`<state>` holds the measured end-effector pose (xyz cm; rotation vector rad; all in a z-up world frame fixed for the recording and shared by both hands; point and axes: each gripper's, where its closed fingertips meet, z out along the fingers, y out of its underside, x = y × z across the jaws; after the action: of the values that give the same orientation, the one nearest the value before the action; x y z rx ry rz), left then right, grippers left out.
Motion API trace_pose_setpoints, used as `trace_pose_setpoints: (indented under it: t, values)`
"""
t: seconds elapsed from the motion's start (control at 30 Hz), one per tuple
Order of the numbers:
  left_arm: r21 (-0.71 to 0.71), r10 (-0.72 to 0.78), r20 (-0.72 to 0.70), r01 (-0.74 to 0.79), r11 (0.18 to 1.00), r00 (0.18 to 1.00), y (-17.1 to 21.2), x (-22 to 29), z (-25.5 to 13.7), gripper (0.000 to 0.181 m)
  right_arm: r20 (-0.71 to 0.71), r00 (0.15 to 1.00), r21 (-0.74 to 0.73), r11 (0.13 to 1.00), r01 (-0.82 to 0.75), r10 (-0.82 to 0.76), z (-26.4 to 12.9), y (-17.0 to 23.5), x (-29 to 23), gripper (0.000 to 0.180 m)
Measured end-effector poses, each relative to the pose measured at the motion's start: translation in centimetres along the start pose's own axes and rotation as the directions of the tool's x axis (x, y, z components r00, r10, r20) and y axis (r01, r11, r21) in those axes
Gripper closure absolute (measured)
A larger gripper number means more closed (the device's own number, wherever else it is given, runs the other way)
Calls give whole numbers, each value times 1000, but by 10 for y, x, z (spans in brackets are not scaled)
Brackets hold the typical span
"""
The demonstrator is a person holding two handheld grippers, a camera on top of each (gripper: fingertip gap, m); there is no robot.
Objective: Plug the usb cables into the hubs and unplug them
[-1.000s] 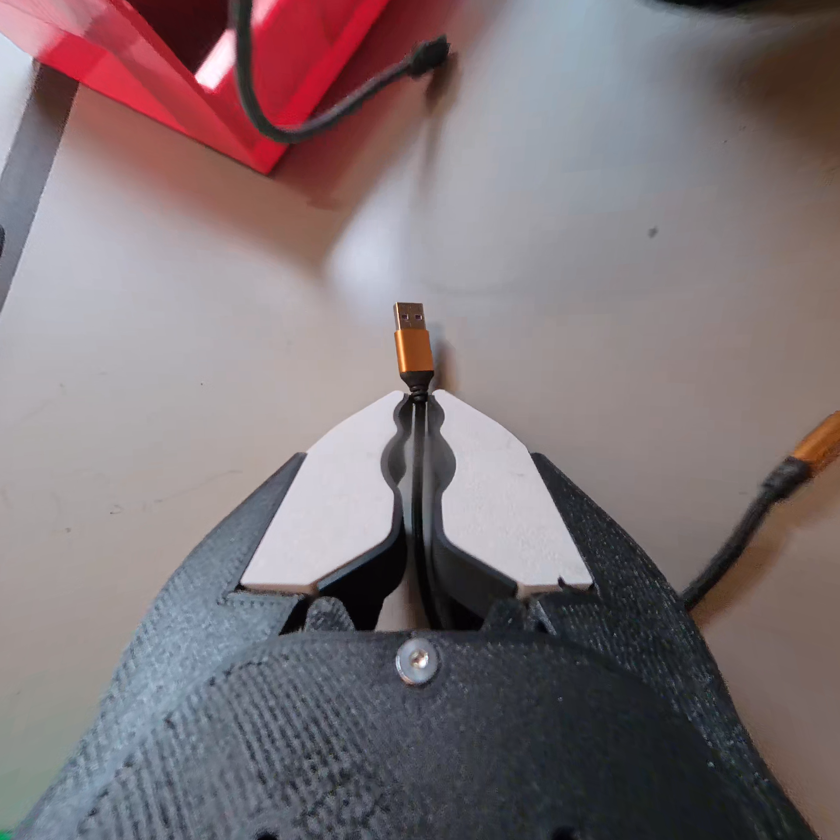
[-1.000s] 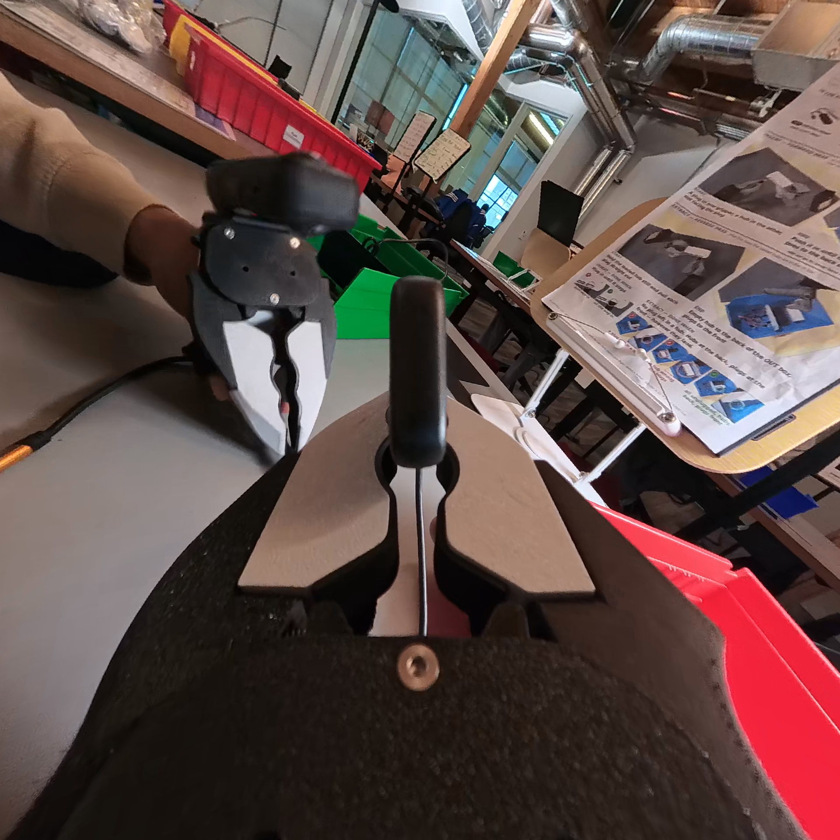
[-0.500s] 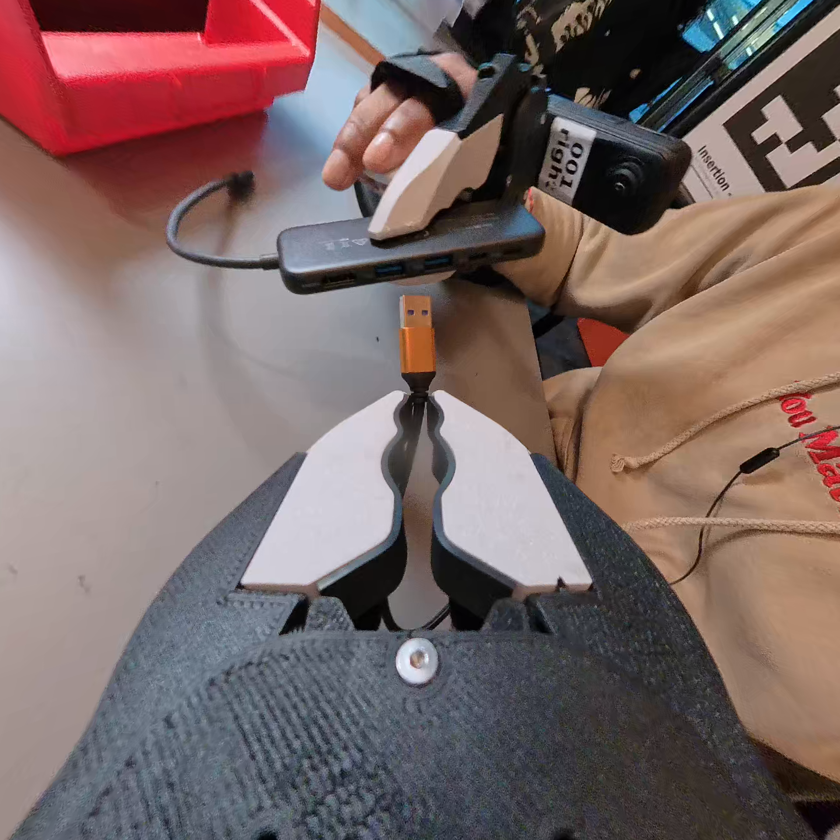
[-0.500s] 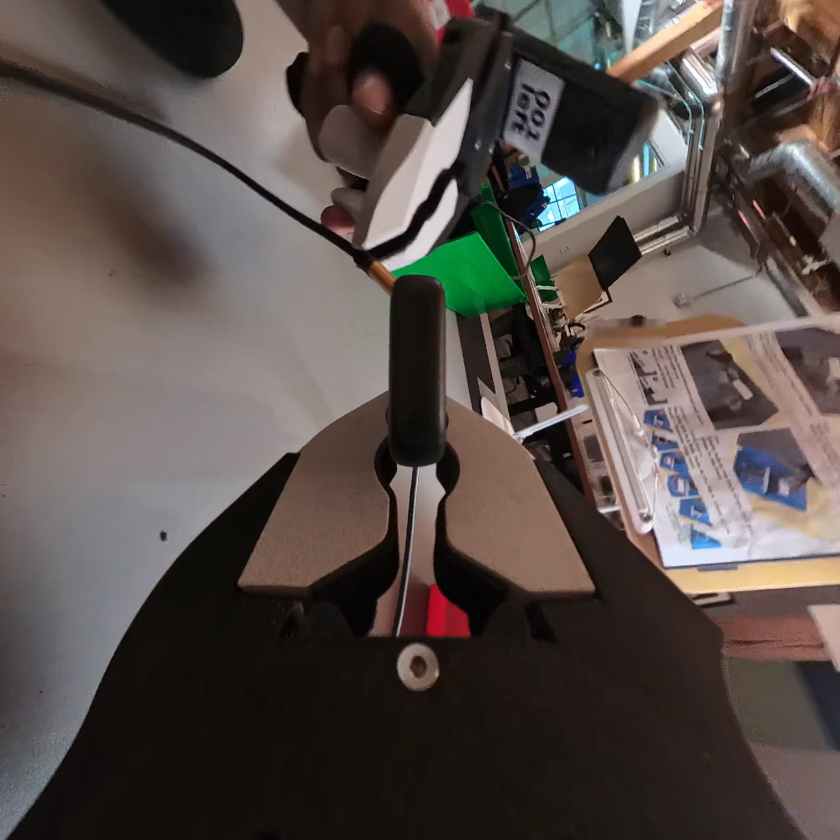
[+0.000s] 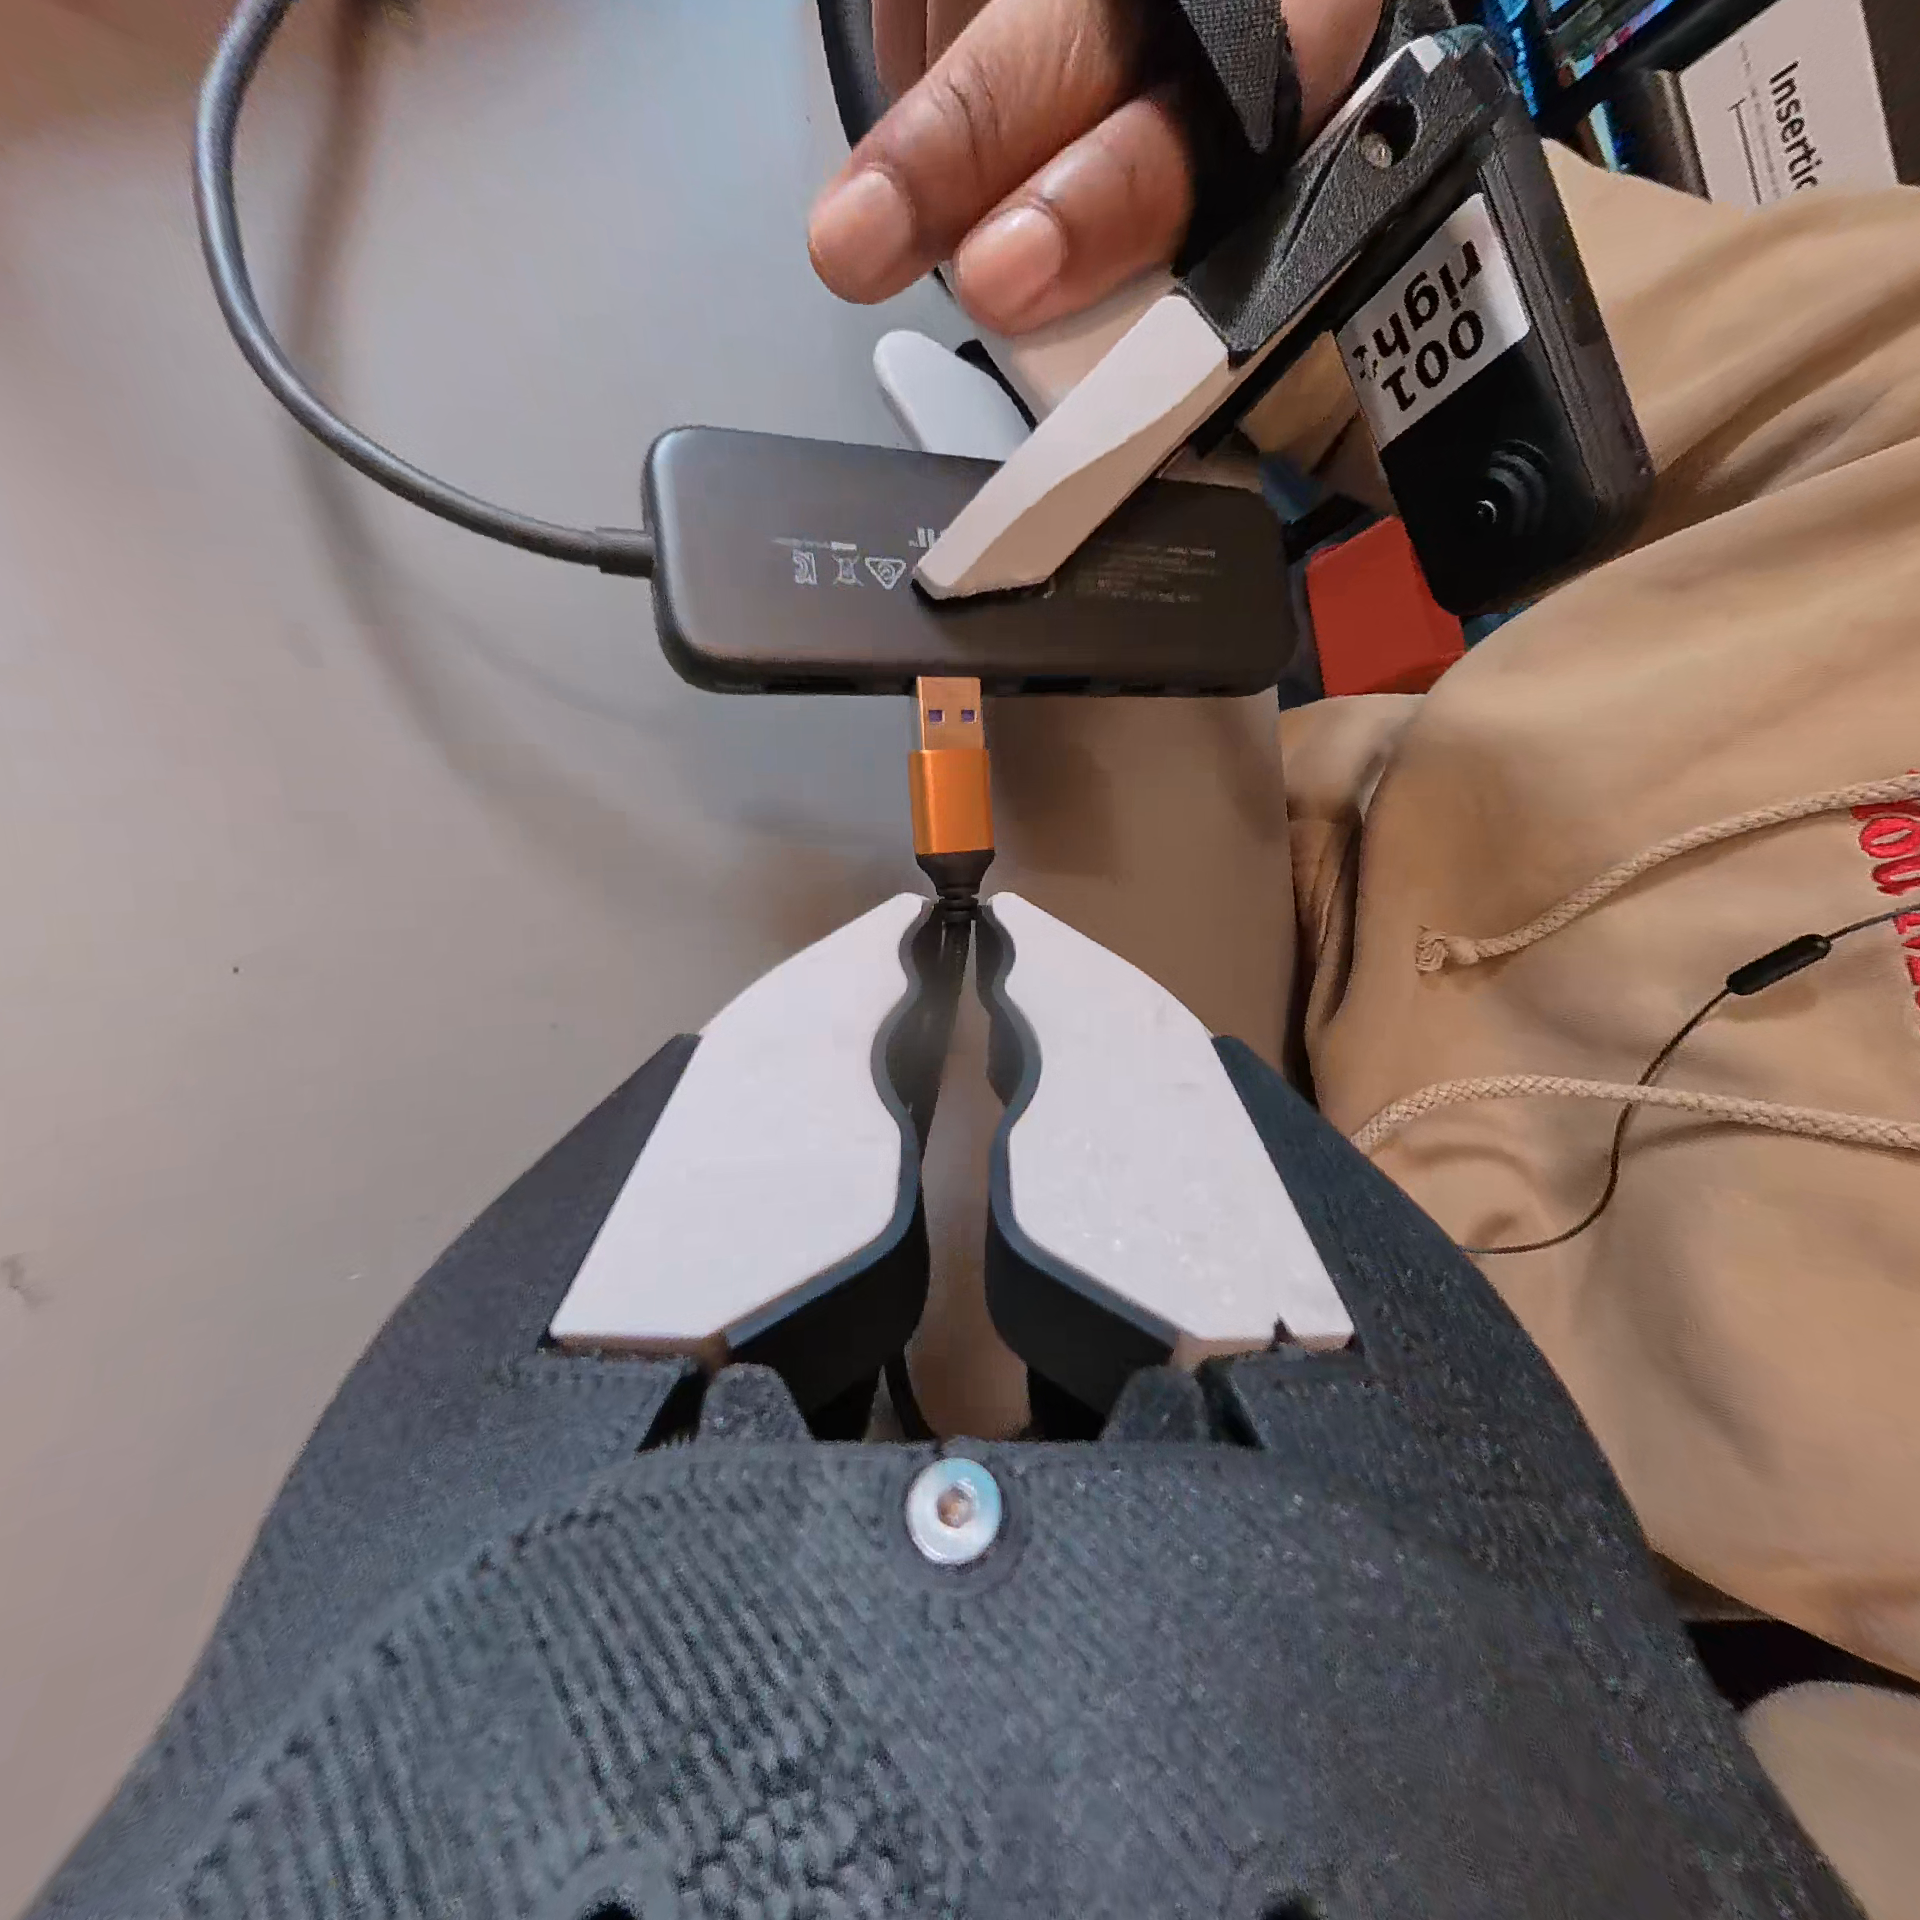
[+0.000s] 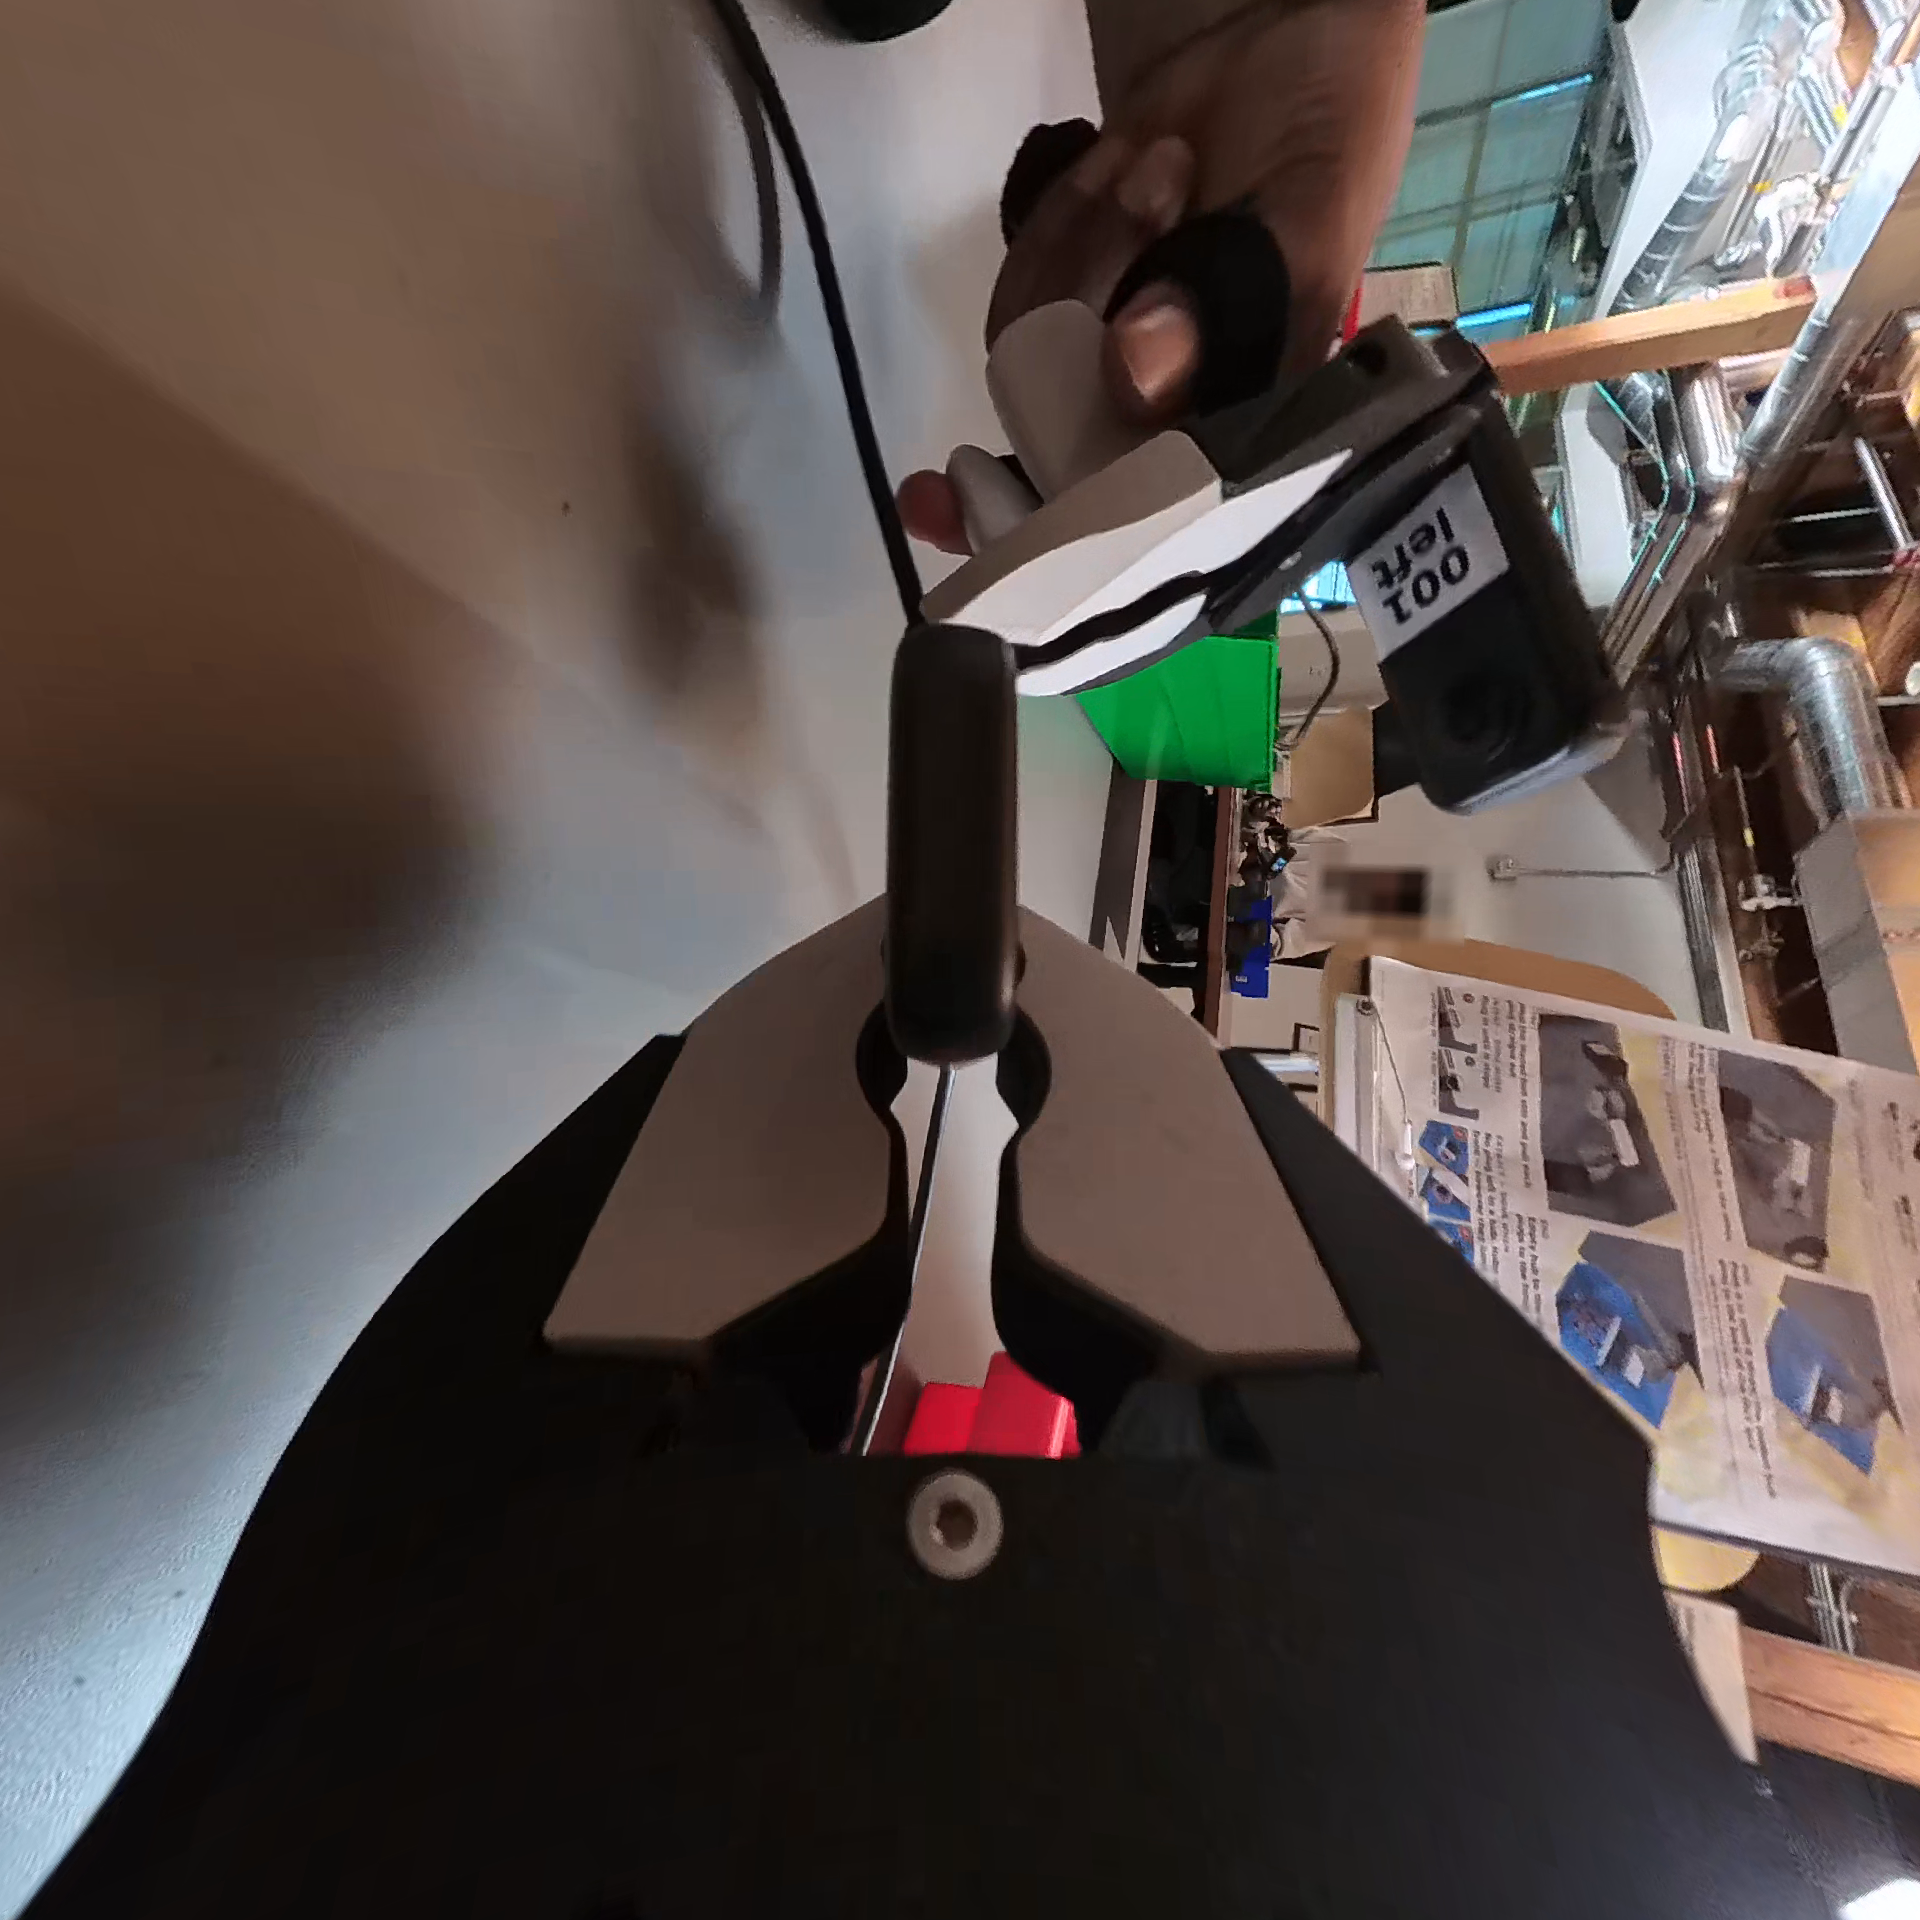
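Left gripper (image 5: 954, 902): we see its fingers (image 5: 790, 1122) closed on the black cable (image 5: 951, 914) just behind the plug; the cable runs back down the gap between them.
Plug (image 5: 948, 774): orange shell with a metal tip, projecting straight ahead of our left fingertips. The tip meets the near edge of the hub; we cannot tell how deep it sits in the port.
Hub (image 5: 966, 561): dark grey, flat, slim, lying crosswise just ahead of the plug, held off the surface. Its port edge faces our left fingers.
Hub lead (image 5: 312, 384): leaves the hub's end to the left of our left fingers and loops up and away.
Right gripper (image 6: 951, 971): we see its fingers (image 6: 769, 1153) clamped on the hub (image 6: 948, 831), which stands end-on between the tips and extends forward of them. In the left wrist view this gripper (image 5: 977, 566) reaches down from ahead, one pale finger lying across the hub's broad face.
Hands: one hand (image 5: 997, 156) holds the right gripper; the other hand (image 6: 1174, 218) holds the left gripper (image 6: 1039, 644) ahead of our right fingers.
Surface (image 5: 260, 935): pale grey, lying to the left of the left fingers.
Sweatshirt (image 5: 1621, 935): tan, to the right of the left fingers.
Instruction sheet (image 6: 1662, 1247): clipped on a board, to the right of our right fingers.
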<state>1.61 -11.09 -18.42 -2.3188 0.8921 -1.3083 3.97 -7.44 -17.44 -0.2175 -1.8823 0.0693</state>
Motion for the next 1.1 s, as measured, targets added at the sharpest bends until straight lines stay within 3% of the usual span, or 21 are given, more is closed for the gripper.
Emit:
trace_pose_setpoints:
  t: [0.23, 0.5, 0.77, 0.93, 1.1]
  values:
    - [-46, -23, -36, 21, 999, 999, 7, 0, 2, 175, 17, 999, 38, 998, 46, -47, 1, -14, -9, 168]
    - [22, 74, -226, -71, 997, 971, 2, 30, -2, 175, 4, 999, 133, 990, -40, 40, -9, -28, -3, 168]
    - [114, 60, -166, -42, 993, 984, -12, 17, -8, 174, -34, 997, 226, 972, -67, 76, -16, -54, 6, 168]
    - [148, 74, -154, -51, 988, 985, -17, 19, -14, 174, -68, 993, 179, 980, -87, 101, -14, -42, 13, 168]
    - [212, 62, -142, -30, 977, 988, -27, 19, -20, 174, -125, 984, 5, 992, -124, 124, -4, -9, 18, 166]
